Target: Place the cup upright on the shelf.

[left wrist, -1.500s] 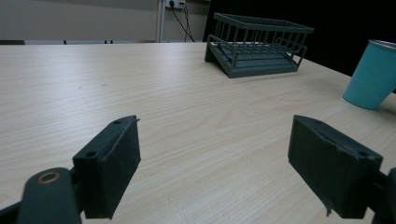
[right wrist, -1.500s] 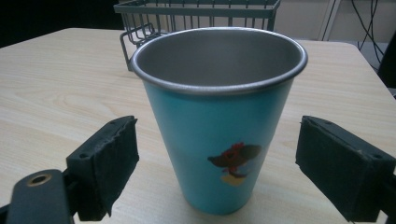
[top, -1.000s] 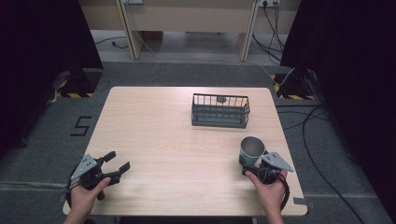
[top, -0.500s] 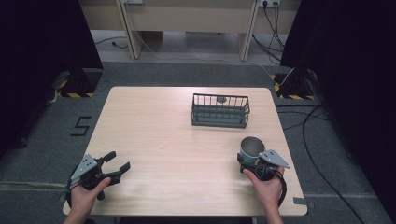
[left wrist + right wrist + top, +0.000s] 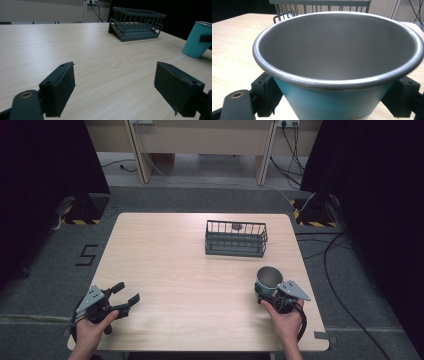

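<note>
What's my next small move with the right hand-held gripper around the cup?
Probably lift the teal cup slightly and carry it toward the wire rack. The right hand-held gripper has a jaw on each side of the cup, seemingly gripping it, and the cup looks upright on the table. The left hand-held gripper is open, far away.

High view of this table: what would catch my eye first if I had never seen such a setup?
Probably the teal cup with its shiny metal inside, standing near the table's right front edge, with the right hand-held gripper closed around its sides. Behind it, toward the far edge, sits a dark wire basket. At the front left corner, the left hand-held gripper waits with its jaws wide apart, holding nothing.
</note>
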`<state>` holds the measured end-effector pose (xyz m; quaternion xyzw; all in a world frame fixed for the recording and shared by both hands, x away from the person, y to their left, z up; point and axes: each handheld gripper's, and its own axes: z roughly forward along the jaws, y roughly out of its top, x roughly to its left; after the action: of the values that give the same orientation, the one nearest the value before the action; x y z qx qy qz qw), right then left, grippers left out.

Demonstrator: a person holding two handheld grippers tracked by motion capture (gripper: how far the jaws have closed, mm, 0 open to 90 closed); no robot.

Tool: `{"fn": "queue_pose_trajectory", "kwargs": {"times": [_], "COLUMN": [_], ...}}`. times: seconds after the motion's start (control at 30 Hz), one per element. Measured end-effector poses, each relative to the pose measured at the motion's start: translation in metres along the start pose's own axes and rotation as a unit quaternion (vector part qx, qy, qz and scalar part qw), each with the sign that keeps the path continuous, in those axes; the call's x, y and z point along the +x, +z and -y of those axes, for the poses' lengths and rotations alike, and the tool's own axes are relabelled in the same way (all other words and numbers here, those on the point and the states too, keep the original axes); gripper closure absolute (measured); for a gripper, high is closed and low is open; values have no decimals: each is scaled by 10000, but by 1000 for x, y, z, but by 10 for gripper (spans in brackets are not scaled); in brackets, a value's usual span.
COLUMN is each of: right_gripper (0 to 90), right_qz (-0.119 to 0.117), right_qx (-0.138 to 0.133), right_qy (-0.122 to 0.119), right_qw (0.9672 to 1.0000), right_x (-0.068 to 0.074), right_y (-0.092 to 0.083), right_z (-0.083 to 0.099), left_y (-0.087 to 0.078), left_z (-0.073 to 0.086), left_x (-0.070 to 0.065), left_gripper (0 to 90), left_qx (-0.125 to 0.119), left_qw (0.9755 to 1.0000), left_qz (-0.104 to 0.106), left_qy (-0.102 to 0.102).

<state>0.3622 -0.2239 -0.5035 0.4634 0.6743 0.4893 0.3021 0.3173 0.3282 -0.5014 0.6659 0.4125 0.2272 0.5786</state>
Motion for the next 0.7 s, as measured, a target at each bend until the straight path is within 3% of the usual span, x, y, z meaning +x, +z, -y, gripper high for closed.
{"fn": "queue_pose_trajectory", "kwargs": {"times": [0.7], "right_gripper": [170], "right_qz": [2], "right_qx": [-162], "right_qy": [-5], "right_qw": [9999], "right_x": [3], "right_y": [-4], "right_z": [-5], "left_y": [0], "left_z": [0], "left_x": [0], "left_gripper": [163], "left_qx": [-4], "left_qw": [10000], "left_qz": [6], "left_qy": [3]}}
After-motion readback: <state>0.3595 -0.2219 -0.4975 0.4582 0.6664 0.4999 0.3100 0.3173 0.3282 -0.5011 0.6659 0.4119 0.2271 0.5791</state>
